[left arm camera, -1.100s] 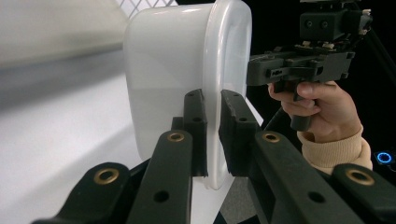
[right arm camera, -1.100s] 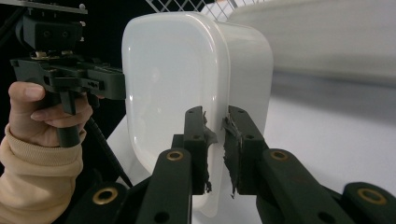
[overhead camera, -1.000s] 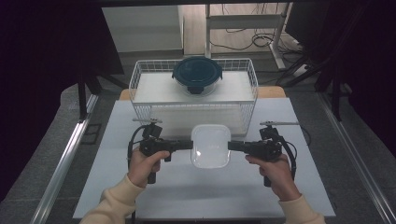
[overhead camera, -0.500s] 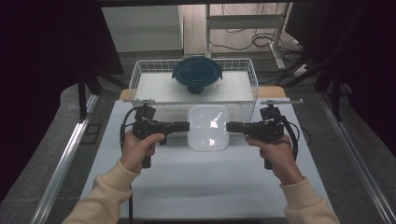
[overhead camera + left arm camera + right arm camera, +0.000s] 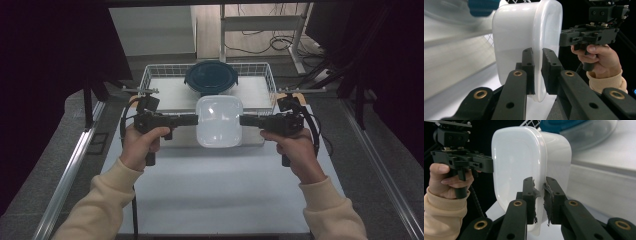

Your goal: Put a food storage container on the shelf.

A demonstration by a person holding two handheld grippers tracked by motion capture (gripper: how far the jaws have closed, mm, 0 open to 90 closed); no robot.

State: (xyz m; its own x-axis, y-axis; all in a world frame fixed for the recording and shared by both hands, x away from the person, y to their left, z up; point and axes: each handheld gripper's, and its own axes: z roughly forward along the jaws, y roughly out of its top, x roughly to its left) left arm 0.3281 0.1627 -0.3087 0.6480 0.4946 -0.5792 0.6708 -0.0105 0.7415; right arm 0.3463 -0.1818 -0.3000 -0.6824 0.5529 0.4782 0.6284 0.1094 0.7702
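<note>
A white plastic container (image 5: 218, 121) with a lid hangs above the table, held from both sides. My left gripper (image 5: 192, 119) is shut on the rim of its left edge. In the left gripper view the jaws pinch the container's rim (image 5: 538, 72), and the other gripper (image 5: 586, 35) shows beyond it. My right gripper (image 5: 246, 121) is shut on the rim of the right edge; in the right gripper view its pads (image 5: 531, 192) press the container (image 5: 524, 165) from both faces. The container stays level between the two hands.
A white wire basket (image 5: 155, 80) stands at the back of the table, with a dark blue round lidded bowl (image 5: 211, 77) in it. The white table top (image 5: 210, 190) lies below the hands. Metal rails (image 5: 70, 175) run along both sides.
Both hands have lifted the white container off the table and carried it toward the wire basket. The grips have not changed.
</note>
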